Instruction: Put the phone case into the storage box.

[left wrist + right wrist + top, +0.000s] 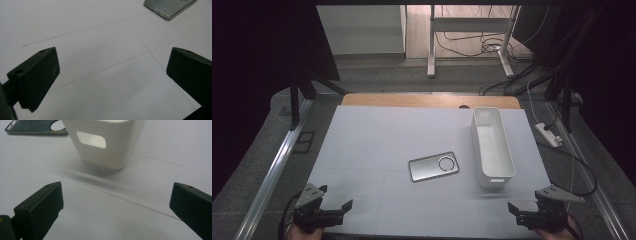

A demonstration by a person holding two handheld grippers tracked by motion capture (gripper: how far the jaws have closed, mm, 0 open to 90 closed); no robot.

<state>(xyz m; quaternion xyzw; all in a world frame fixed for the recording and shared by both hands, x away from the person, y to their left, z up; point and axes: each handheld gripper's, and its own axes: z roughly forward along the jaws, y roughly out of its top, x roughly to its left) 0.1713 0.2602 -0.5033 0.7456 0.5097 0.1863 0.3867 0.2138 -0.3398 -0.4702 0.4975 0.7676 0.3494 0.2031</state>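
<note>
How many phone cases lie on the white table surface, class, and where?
1. The phone case lies flat near the middle of the table, just left of the white bin and apart from it. The bin's inside looks empty.

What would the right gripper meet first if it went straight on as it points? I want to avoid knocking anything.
Probably the tall white plastic bin: its near end wall with the handle cut-out stands ahead of the open right gripper, slightly left of centre. Only bare white table sheet lies between.
</note>
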